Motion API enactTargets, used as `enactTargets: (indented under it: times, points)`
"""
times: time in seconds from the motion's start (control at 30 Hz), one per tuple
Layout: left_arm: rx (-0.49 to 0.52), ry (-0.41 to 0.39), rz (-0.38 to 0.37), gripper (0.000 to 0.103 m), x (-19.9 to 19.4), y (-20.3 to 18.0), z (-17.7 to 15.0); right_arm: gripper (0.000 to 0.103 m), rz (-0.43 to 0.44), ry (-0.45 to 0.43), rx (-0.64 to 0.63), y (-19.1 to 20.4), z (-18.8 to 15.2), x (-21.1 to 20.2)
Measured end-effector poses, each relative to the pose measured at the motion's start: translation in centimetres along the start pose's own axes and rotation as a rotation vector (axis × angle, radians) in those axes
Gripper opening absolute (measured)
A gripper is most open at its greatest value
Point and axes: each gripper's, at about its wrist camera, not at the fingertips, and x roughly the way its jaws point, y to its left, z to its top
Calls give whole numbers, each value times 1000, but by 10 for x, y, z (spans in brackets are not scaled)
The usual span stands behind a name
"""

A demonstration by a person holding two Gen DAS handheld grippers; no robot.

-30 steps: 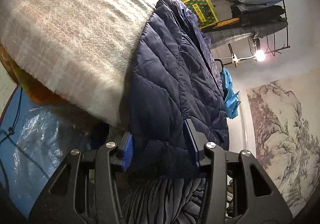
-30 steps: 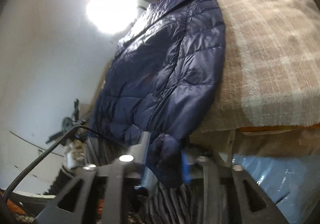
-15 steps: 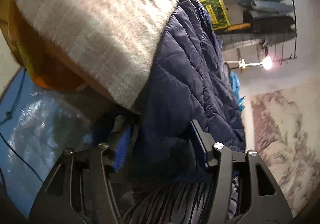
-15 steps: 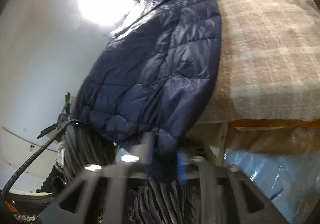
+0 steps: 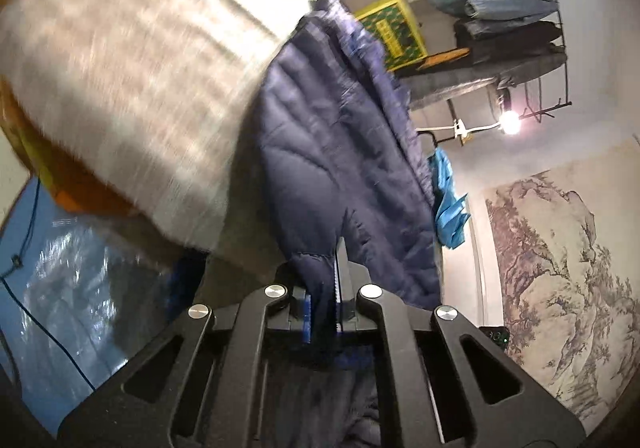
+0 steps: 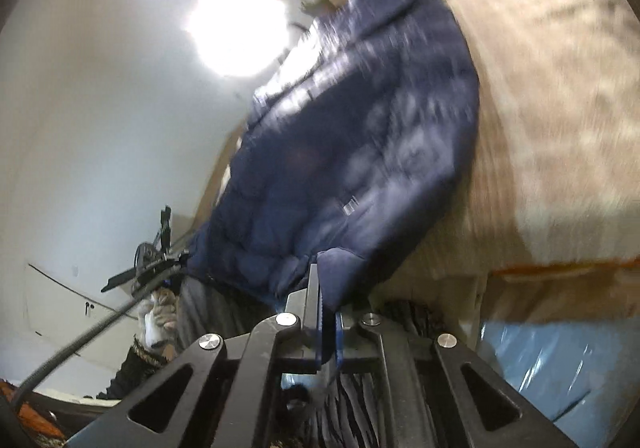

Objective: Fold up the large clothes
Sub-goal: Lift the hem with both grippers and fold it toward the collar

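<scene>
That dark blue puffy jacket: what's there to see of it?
The navy quilted jacket looks like shiny, padded synthetic fabric stitched in puffy panels. It lies spread on a fuzzy beige plaid blanket, collar far away, its near hem hanging over the edge. The left gripper and the right gripper each pinch that hem. Both views are motion-blurred.

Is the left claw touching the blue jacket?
Touching. In the left wrist view the left claw is shut on the hem of the jacket, with the dark fabric pinched between its pads.
</scene>
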Motion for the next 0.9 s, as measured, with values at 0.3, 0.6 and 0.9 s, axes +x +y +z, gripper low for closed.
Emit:
enactTargets:
  times: [0.3,0.6,0.9]
  points:
    - [63,-65,-37,4,-17,-48,21,1,7,-122,10,27,28,-28]
    - [27,-52,-8,4,-18,-42,21,1,-9,-138,58,21,35,-29]
    - [70,-102,-39,4,-7,-79,53,1,-12,-183,33,30,65,-42]
